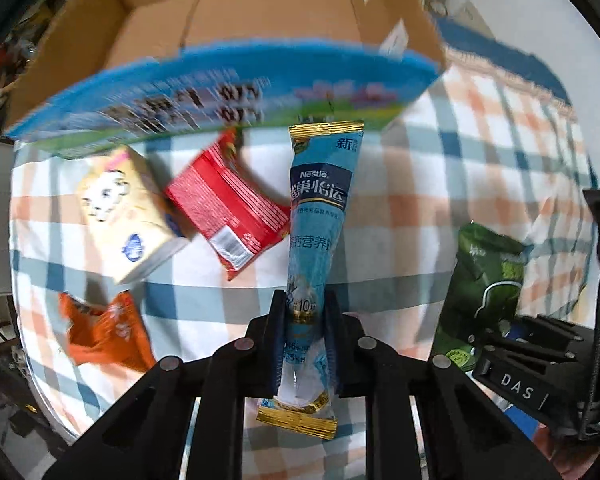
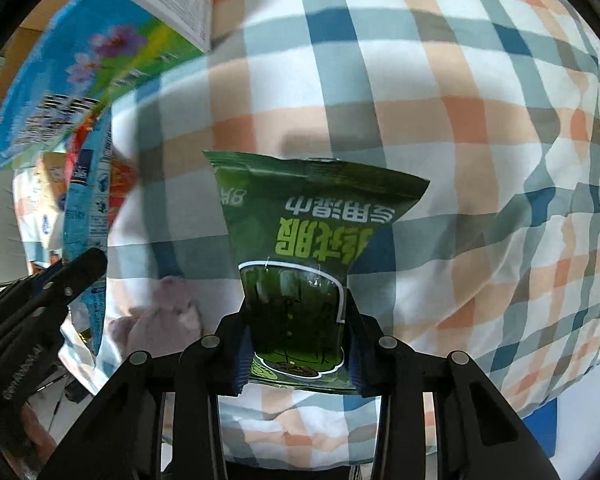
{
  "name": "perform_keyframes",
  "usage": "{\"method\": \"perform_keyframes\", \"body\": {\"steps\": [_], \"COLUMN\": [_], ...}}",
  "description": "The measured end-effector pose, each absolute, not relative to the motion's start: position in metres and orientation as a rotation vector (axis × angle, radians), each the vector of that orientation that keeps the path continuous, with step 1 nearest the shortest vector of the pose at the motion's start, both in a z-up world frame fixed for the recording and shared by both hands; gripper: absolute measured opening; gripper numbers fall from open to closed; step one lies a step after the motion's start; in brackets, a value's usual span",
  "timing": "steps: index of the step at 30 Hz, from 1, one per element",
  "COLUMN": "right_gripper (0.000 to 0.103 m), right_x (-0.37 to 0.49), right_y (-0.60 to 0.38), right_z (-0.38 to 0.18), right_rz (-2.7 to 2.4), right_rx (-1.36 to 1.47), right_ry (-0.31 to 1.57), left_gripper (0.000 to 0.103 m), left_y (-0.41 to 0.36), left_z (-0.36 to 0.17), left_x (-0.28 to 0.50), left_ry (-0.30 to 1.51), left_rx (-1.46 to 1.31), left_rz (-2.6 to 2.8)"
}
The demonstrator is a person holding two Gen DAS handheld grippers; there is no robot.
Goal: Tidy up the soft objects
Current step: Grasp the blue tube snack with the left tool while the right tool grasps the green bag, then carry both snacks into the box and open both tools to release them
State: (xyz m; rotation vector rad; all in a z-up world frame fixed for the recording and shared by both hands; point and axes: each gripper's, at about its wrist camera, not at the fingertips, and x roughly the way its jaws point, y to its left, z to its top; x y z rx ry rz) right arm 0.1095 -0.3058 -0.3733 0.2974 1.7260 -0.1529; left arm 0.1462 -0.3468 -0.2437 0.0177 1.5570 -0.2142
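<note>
My left gripper is shut on a long light-blue Nestle sachet with gold ends, held above the checked cloth and pointing at the cardboard box. My right gripper is shut on a green wet-wipes pack, held above the cloth; this pack also shows at the right of the left wrist view. The blue sachet and left gripper show at the left of the right wrist view.
An open cardboard box with a blue printed side stands at the far edge. On the checked cloth lie a yellow tissue pack, a red packet and an orange packet. A pink soft thing lies near.
</note>
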Motion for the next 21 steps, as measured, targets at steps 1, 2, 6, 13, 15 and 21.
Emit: {"method": "perform_keyframes", "body": {"steps": [1, 2, 6, 13, 15, 21], "right_gripper": [0.039, 0.039, 0.039, 0.039, 0.039, 0.039], "right_x": [0.112, 0.112, 0.114, 0.136, 0.155, 0.24], "right_y": [-0.303, -0.299, -0.278, -0.247, -0.253, -0.262], "right_z": [-0.369, -0.365, -0.343, -0.28, -0.253, -0.219], "right_rz": [-0.144, -0.133, -0.071, 0.046, 0.073, 0.065], "right_rx": [0.304, 0.309, 0.333, 0.307, 0.299, 0.27], "right_ry": [1.717, 1.709, 1.664, 1.547, 1.525, 1.492], "left_gripper": [0.015, 0.015, 0.015, 0.015, 0.015, 0.015], "left_y": [-0.351, -0.336, -0.322, -0.242, -0.238, -0.218], "left_z": [-0.232, -0.233, -0.205, -0.167, -0.165, -0.178], "left_x": [0.145, 0.149, 0.147, 0.192, 0.212, 0.302], "left_ry": [1.542, 1.532, 1.494, 1.423, 1.407, 1.427], "left_rx": [0.003, -0.009, -0.065, -0.074, -0.072, -0.068], "left_rz": [-0.212, -0.213, -0.229, -0.229, -0.229, -0.221]}}
